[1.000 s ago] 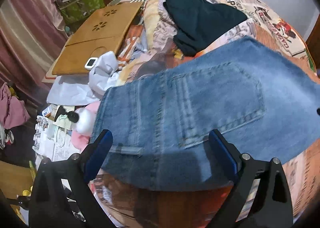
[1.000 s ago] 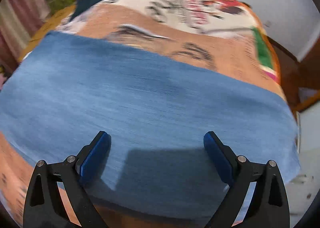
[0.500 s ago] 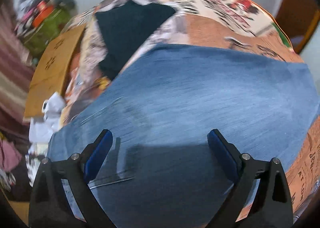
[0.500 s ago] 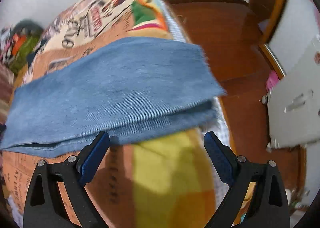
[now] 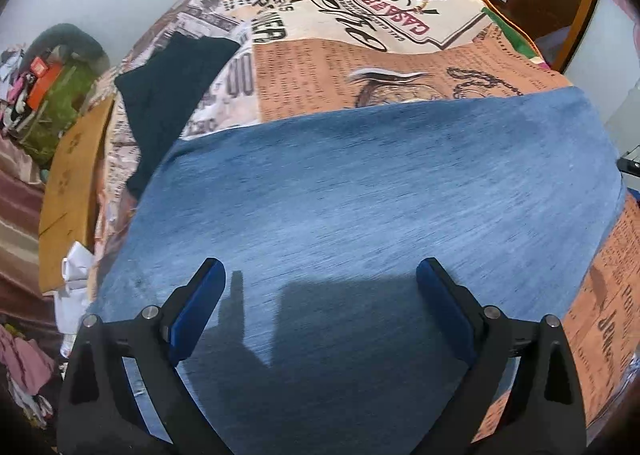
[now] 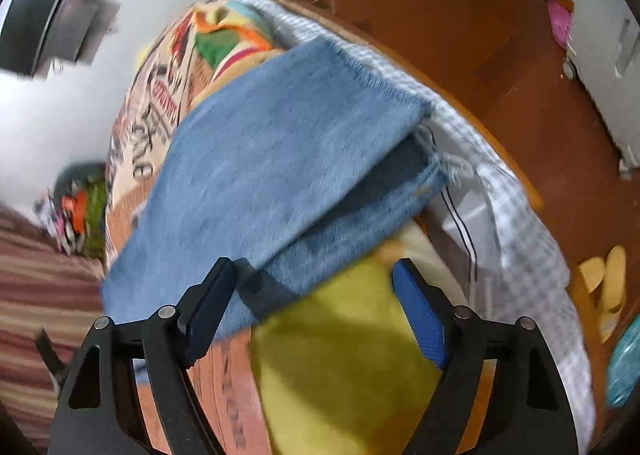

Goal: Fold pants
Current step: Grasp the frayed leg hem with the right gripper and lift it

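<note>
Both tools spread wide, gripping nothing: left gripper (image 5: 320,295) hovered over the jeans (image 5: 360,195), right gripper (image 6: 312,295) neared the hem; next likely pinching that hem to fold

My left wrist camera looks forward over the spread left gripper (image 5: 318,281), close above the jeans (image 5: 372,191), toward the far wall. My right wrist camera sits rolled, facing past the right gripper (image 6: 312,279) at the frayed hems (image 6: 424,151) and floor. Both share the jeans and printed bedspread (image 5: 360,67).
</note>
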Available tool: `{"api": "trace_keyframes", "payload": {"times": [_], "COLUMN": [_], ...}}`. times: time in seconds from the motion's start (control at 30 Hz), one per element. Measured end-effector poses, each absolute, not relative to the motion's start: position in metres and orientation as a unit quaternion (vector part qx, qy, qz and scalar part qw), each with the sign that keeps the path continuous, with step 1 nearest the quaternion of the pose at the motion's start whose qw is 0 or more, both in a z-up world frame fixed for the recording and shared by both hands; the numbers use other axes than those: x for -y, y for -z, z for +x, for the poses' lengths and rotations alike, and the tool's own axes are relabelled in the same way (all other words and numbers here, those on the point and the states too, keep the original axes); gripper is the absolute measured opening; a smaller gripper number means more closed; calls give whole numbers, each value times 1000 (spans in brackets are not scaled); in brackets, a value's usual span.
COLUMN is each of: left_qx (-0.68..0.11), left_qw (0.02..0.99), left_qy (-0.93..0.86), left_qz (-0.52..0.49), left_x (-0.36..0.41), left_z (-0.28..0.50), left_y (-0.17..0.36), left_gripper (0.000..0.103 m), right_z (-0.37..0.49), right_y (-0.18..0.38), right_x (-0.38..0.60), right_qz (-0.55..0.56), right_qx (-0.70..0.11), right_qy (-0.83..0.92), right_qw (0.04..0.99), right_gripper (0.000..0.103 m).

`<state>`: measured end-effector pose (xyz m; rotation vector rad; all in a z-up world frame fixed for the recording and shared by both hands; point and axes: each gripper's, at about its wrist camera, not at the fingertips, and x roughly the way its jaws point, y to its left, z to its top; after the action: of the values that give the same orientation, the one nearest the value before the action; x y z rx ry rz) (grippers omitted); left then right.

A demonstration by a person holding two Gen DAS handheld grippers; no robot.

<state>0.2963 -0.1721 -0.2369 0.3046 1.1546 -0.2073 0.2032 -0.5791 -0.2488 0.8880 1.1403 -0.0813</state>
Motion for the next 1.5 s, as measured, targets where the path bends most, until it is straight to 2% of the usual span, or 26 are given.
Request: {"api": "trace_keyframes", "payload": {"times": [0.13, 0.3, 0.33, 0.37, 0.6, 0.83, 1.07, 1.27, 1.5], "left_qx": [-543, -546, -547, -547, -546, -520, -468, -438, -423], "left_qw": [823, 823, 823, 823, 827, 847, 878, 894, 902], "left_qy": [98, 97, 96, 97, 89, 83, 83, 85, 77], "left_qz": [136, 121, 117, 115, 104, 77, 50, 31, 19], "left_x": [180, 180, 179, 178, 172, 152, 126, 101, 72], "left_z": [300, 304, 304, 304, 305, 298, 276, 259, 236], "left_y": [240, 243, 243, 243, 244, 219, 175, 145, 130], "left_gripper": [98, 98, 98, 98, 98, 97, 97, 97, 97], "right_z": [215, 226, 226, 225, 218, 212, 210, 219, 247], "right_y": [252, 244, 240, 237, 213, 125, 48, 25, 45], "right_x": [587, 595, 597, 601, 602, 572, 503, 430, 342], "right_qz": [428, 419, 410, 400, 352, 266, 204, 176, 148], "right_qx": [-496, -469, -461, -455, -418, -354, -290, -267, -301], "right_qy": [48, 69, 81, 92, 100, 60, -23, -102, -185], "right_qw": [754, 774, 783, 790, 831, 895, 935, 942, 924], "right_gripper": [57, 26, 14, 9, 5, 5, 5, 5, 5]}}
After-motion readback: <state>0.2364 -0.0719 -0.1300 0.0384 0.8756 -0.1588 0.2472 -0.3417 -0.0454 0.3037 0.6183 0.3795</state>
